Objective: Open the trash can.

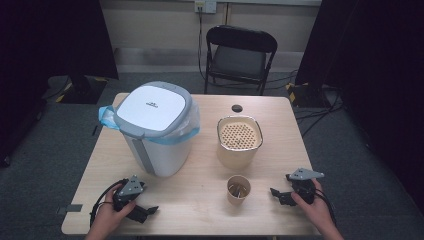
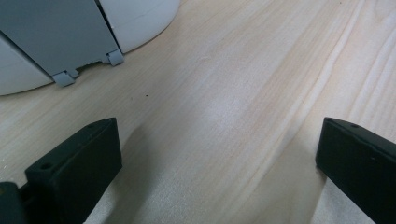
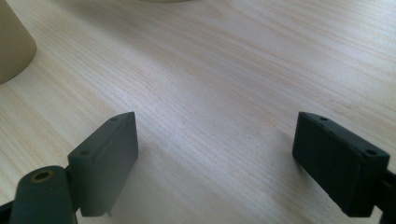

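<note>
Both hands rest low at the near edge of the pale wooden desk [image 1: 200, 210], nothing begun: left claw [image 1: 146, 212] and right claw [image 1: 278, 195] gape wide and empty. Between them, nearer the right claw, stands the small brown paper cup [image 1: 238, 189], untouched, before the lidded white bin [image 1: 154, 127] and perforated beige tub [image 1: 239, 141].

- The paper cup [image 1: 238, 189] is small and brown. It stands upright near the front edge of the table, between the two hands. Something brownish is inside it, too small to tell what. Its side shows in the right gripper view [image 3: 11, 46] too.
- The white bin [image 1: 155, 131] is big, with a grey rim, a shut white lid and a blue bag peeking out. It stands upright at the left, well apart from the cup.
</note>
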Action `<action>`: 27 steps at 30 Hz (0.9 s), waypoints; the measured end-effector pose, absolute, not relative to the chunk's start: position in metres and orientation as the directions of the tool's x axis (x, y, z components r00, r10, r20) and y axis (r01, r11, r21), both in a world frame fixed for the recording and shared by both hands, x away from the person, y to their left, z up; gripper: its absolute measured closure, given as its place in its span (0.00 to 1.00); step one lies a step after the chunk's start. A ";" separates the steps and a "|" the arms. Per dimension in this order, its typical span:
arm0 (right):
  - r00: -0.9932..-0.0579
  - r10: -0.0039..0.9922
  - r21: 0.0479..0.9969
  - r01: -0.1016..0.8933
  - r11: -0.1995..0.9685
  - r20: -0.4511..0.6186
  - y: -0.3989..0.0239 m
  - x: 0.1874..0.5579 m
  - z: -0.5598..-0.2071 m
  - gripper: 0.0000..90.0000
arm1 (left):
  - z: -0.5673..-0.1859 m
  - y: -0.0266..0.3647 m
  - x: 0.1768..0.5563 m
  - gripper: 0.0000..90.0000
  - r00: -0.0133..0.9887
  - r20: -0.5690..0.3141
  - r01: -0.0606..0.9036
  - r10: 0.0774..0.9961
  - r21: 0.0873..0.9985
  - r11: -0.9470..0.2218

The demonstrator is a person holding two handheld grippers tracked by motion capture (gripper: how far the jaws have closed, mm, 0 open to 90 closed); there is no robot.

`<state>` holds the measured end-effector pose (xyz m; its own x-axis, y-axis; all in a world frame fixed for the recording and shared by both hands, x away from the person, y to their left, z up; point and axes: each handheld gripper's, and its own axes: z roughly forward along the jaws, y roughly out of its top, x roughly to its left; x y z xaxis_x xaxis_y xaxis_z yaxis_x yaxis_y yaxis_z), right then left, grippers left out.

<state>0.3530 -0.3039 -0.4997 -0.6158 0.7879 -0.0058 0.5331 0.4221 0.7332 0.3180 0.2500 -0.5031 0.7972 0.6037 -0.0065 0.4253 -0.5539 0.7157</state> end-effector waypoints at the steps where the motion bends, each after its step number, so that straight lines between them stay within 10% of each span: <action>1: -0.616 0.788 0.733 0.533 0.423 -0.007 -0.304 0.353 -0.500 0.15 | -0.502 0.250 0.318 0.00 0.799 -0.003 0.425 0.601 0.710 -0.562; 27: -0.688 0.723 0.757 0.505 0.415 0.063 -0.286 0.377 -0.426 0.17 | -0.503 0.251 0.321 0.00 0.808 -0.001 0.415 0.589 0.711 -0.568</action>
